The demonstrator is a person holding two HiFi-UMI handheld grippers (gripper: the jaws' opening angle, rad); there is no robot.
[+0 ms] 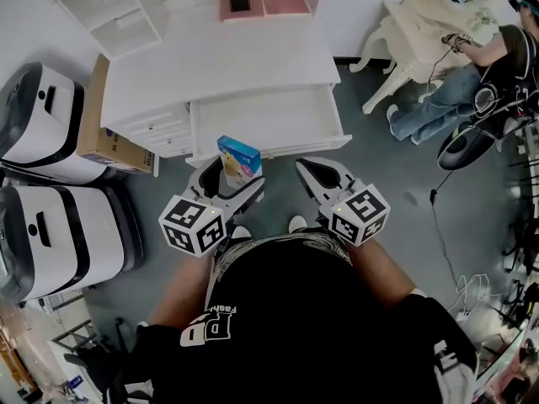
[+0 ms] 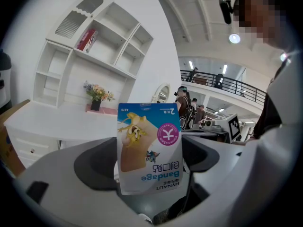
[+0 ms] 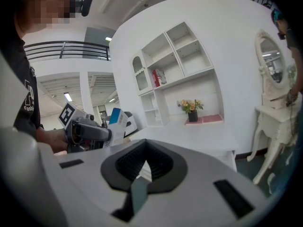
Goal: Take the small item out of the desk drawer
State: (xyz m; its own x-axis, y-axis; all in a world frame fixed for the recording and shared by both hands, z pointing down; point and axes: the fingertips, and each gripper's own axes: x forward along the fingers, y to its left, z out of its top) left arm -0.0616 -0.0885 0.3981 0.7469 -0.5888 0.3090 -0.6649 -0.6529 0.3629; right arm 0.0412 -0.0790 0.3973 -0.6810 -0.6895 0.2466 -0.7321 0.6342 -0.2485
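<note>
1. Head view: bandage box (image 1: 238, 160) (print upside down) sits clamped in the left gripper (image 1: 229, 183), just near of the open drawer (image 1: 268, 121).
2. Empty, jaws together, the right gripper (image 1: 323, 178) hovers just right of it.
3. Farther off stands the white desk (image 1: 219, 57).

Left tongs (image 1: 231, 180) clamp a box (image 1: 238, 159); right tongs (image 1: 306, 166) closed, held alongside.

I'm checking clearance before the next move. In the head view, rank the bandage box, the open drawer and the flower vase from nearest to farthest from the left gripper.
1. The bandage box, clamped in the left gripper.
2. The open drawer, just ahead of it.
3. The flower vase, at the back edge of the desk.
</note>
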